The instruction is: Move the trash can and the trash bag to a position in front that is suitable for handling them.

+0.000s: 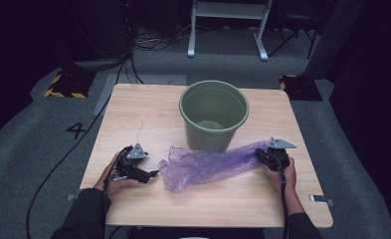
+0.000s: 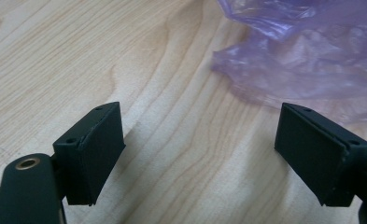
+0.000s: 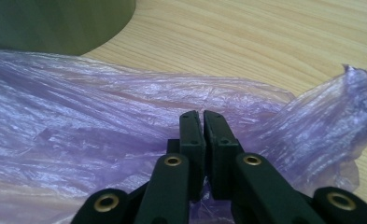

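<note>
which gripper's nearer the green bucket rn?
Right. The right gripper is shut on the purple bag just beside the green bucket; the left gripper sits open farther off, short of the bag's other end.

At the bottom centre of the frame the right tongs (image 3: pixel 203 122) were pinched together on the crinkled purple plastic bag (image 3: pixel 92 112), which spread across the middle, with a green bucket (image 3: pixel 55 23) at upper left on the pale wooden worktop (image 3: pixel 274 42).
</note>
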`<action>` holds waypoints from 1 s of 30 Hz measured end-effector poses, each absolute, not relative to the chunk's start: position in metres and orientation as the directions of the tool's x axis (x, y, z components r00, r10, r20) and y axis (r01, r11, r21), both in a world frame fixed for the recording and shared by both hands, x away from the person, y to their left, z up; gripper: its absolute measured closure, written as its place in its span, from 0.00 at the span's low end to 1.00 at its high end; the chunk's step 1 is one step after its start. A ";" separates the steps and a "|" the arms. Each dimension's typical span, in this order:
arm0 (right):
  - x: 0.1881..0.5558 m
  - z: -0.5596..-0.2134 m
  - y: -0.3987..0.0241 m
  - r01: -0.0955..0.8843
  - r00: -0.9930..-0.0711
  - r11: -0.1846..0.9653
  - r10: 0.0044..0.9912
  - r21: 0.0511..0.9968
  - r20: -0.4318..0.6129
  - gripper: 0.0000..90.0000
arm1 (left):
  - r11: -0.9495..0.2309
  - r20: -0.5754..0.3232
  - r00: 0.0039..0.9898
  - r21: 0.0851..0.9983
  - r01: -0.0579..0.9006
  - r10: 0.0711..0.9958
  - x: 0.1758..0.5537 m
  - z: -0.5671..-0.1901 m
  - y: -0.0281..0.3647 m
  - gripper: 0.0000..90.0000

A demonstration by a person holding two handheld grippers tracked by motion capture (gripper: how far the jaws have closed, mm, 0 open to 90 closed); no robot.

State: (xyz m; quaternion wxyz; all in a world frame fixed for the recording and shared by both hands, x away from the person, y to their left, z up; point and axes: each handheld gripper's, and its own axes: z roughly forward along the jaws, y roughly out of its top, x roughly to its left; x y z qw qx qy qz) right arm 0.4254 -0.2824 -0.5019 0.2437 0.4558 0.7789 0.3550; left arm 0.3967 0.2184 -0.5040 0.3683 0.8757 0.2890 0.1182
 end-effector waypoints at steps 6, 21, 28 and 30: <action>0.427 -0.499 -0.283 0.510 -0.474 0.343 0.877 0.789 -0.075 0.99 | -0.549 -0.006 0.786 0.712 0.438 0.618 0.407 -0.504 0.221 0.17; 0.418 -0.474 -0.277 0.361 -0.500 0.342 0.857 0.868 -0.129 1.00 | -0.525 -0.028 0.772 0.717 0.458 0.636 0.410 -0.503 0.226 0.18; 0.411 -0.464 -0.270 0.293 -0.508 0.340 0.847 0.894 -0.155 1.00 | -0.518 -0.026 0.782 0.734 0.438 0.623 0.406 -0.496 0.219 0.19; 0.411 -0.463 -0.269 0.287 -0.508 0.343 0.846 0.894 -0.161 1.00 | -0.526 -0.022 0.788 0.733 0.432 0.616 0.405 -0.493 0.218 0.19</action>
